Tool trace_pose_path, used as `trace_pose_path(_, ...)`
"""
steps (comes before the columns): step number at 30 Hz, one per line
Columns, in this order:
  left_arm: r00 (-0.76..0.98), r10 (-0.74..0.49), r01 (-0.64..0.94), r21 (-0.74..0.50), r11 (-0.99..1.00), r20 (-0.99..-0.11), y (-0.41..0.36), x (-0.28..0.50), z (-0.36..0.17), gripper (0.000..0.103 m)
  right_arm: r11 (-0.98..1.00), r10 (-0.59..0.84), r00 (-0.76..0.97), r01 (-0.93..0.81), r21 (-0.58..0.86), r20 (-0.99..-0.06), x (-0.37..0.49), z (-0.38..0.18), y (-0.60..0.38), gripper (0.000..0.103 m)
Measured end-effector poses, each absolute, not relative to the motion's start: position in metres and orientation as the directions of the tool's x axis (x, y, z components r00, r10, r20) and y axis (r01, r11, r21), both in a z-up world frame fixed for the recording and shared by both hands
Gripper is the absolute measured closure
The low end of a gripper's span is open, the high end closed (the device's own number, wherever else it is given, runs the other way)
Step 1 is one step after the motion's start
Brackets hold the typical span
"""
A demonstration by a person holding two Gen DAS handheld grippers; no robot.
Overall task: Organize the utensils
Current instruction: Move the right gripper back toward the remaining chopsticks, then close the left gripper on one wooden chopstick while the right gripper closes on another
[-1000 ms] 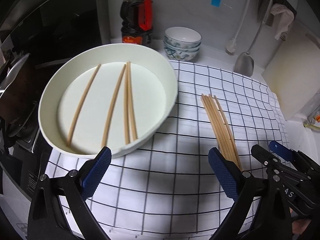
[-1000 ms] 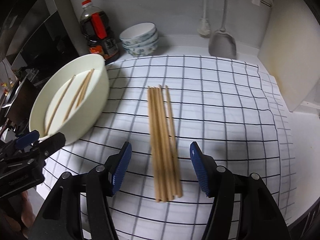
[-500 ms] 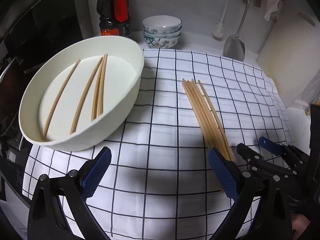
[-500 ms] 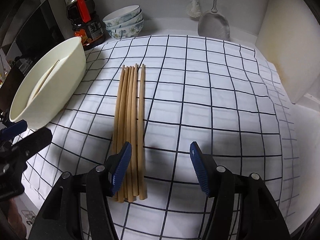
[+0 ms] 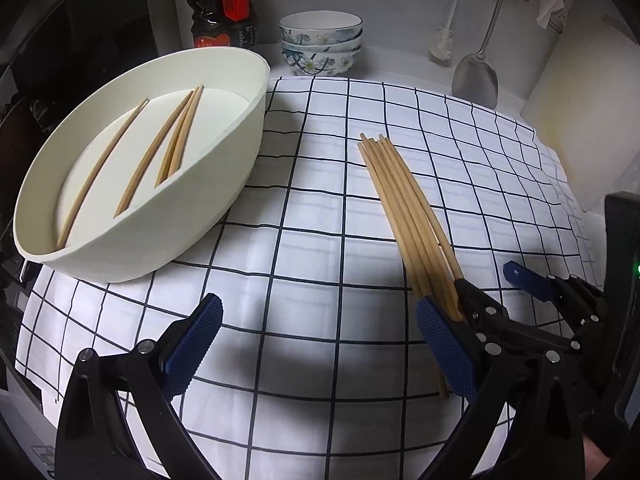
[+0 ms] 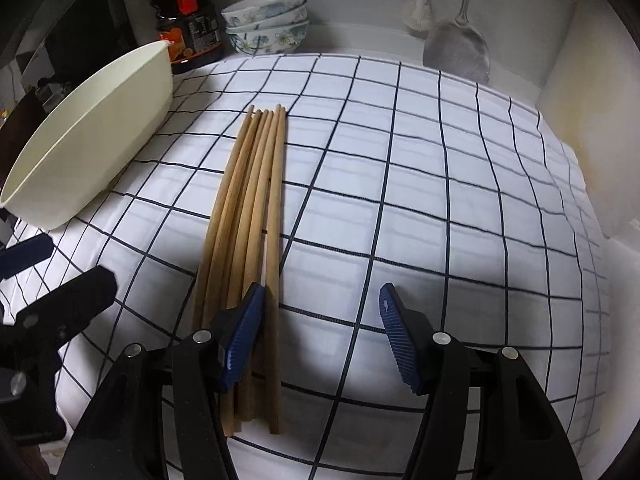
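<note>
Right tool [image 6: 320, 332] gaping wide over bundle of chopsticks [image 6: 256, 208] on checked cloth [image 6: 440, 200], gripping nothing. Left tool [image 5: 320, 340] likewise wide, empty. Upper left: cream oval basin [image 5: 224, 184] with four chopsticks [image 5: 160, 152] inside. Behind: stacked bowls [image 5: 320, 40].

checked cloth [image 5: 320, 240]; stacked bowls [image 5: 320, 44]; sauce bottle [image 5: 224, 4]; spatula [image 5: 476, 76]; brush [image 5: 442, 46]

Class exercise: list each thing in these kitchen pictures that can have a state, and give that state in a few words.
Left gripper: open, holding nothing.
Right gripper: open, one pad over the loose chopsticks.
Loose chopsticks: bunched flat on the checked cloth.
Basin: upright, four chopsticks inside.
Bowls: stacked upright.
Sauce bottle: upright.
</note>
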State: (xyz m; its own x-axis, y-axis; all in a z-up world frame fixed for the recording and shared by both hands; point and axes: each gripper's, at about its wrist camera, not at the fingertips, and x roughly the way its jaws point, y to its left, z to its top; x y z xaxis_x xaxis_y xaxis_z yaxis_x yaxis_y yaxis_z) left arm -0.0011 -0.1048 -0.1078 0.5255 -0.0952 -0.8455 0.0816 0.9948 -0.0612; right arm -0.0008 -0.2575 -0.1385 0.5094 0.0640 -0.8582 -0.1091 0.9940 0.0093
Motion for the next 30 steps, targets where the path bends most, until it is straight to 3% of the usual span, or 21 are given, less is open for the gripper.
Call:
trace_pose_path(4,0.524,-0.097,0.078,-0.066,0.995,-0.846,-0.109,0.005,-0.113,0.007,0.994,0.069,0.519,-0.112,0.012,-0.852,-0.001,-0.139,-0.263,0.050)
trace_pose_path(14,0.521,-0.099,0.072,-0.072,0.995,-0.848,-0.129,0.018,-0.128,0.007,0.998,0.047,0.539,-0.060,0.018,-0.841,-0.002,-0.140,-0.296,0.051)
trace_pose_path(24,0.504,-0.023,0.057,0.007,0.998,-0.864,-0.127,0.019,-0.146,0.006,0.998,0.049,0.548,-0.055,0.023,-0.835,-0.005,-0.141,-0.302,0.050)
trace_pose_path(30,0.520,-0.043,0.021,-0.037,0.999,-0.853,-0.113,0.019,-0.141,0.007,0.997,0.058,0.552,-0.066,0.027,-0.832,-0.001,-0.140,-0.299,0.051)
